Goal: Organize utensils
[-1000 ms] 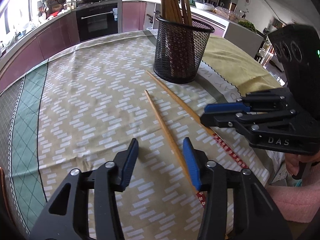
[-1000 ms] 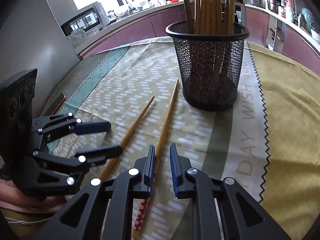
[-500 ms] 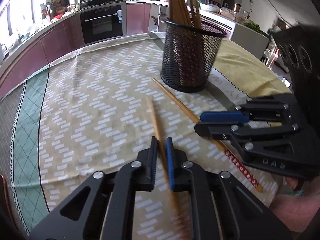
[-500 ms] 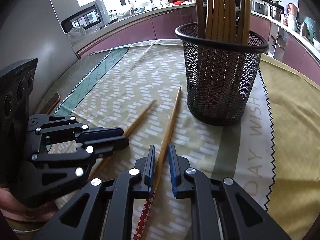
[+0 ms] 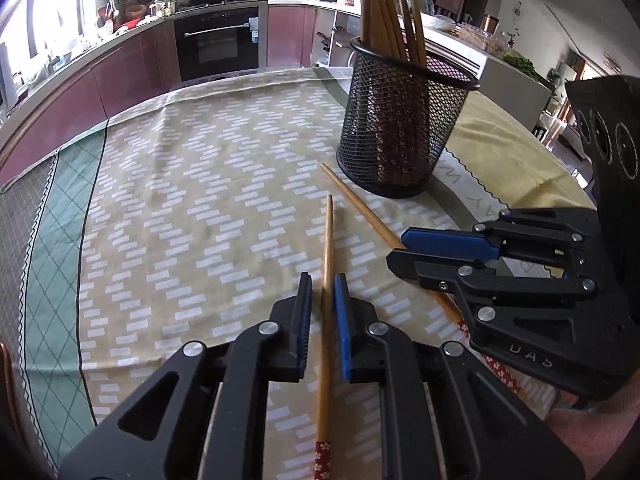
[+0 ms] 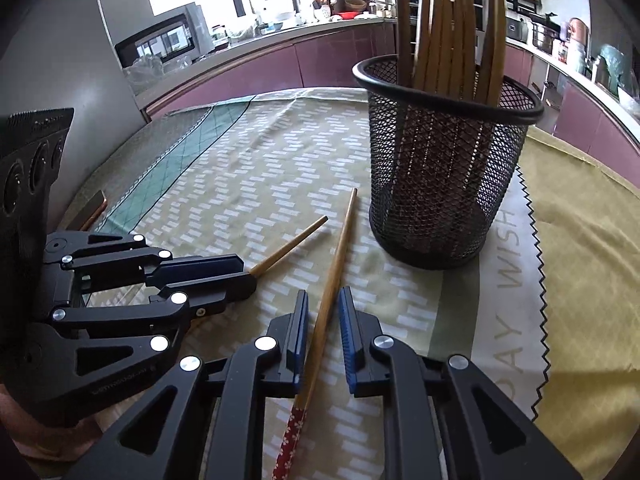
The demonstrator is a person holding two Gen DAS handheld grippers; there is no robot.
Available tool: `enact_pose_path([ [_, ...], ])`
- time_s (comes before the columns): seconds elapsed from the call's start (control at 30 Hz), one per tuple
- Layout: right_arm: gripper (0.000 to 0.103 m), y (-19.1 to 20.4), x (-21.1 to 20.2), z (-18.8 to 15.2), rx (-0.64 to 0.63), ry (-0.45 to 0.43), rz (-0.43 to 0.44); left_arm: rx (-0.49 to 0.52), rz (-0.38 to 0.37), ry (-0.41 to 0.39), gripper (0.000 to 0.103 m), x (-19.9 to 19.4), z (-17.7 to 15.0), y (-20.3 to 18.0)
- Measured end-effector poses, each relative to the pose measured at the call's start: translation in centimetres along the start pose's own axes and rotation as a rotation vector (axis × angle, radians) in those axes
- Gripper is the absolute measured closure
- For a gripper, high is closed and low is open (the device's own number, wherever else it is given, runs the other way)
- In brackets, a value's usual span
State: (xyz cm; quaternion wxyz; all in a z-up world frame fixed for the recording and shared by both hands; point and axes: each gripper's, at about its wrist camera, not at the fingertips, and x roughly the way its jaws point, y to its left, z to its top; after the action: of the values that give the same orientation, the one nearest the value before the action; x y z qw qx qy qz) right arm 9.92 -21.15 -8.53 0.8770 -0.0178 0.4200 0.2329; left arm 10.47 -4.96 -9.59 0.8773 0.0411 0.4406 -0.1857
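Observation:
Two wooden chopsticks with red flowered ends are near a black mesh holder (image 5: 402, 132) full of chopsticks. My left gripper (image 5: 323, 292) is shut on one chopstick (image 5: 328, 240), whose tip points toward the holder. My right gripper (image 6: 323, 312) is shut on the other chopstick (image 6: 338, 256). In the left wrist view the right gripper (image 5: 400, 248) is at the right over its chopstick (image 5: 360, 206). In the right wrist view the left gripper (image 6: 244, 274) is at the left, its chopstick (image 6: 290, 246) sticking out. The holder (image 6: 444, 176) stands just ahead to the right.
A patterned beige tablecloth (image 5: 192, 200) with a green border covers the table, with a yellow cloth (image 6: 580, 240) at the right. Kitchen counters and an oven (image 5: 218, 46) lie beyond the table's far edge.
My left gripper moved over its chopstick and closed on it, and the chopstick has swung to point straight ahead. My right gripper stays closed on its chopstick, and both have moved closer to the holder.

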Motion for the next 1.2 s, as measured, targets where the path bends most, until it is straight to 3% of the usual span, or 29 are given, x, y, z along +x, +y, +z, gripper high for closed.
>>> enact_pose_path([
  [0.37,0.097,-1.5,-1.5,0.1,0.074,-0.045,0.06,-0.056,-0.002,-0.005,0.096,-0.1,0.2,0.5],
  [0.63,0.097,-0.5,-2.6,0.1,0.026,-0.061,0.155,-0.08,-0.035,-0.014,0.096,-0.7,0.3,0.9],
  [0.93,0.094,0.0,-0.6,0.0,0.008,0.025,0.127,-0.08,-0.054,-0.001,0.096,-0.1,0.3,0.4],
  [1.2,0.093,0.9,-0.2,-0.1,-0.037,0.031,0.072,-0.044,-0.035,0.015,0.095,0.3,0.3,0.0],
])
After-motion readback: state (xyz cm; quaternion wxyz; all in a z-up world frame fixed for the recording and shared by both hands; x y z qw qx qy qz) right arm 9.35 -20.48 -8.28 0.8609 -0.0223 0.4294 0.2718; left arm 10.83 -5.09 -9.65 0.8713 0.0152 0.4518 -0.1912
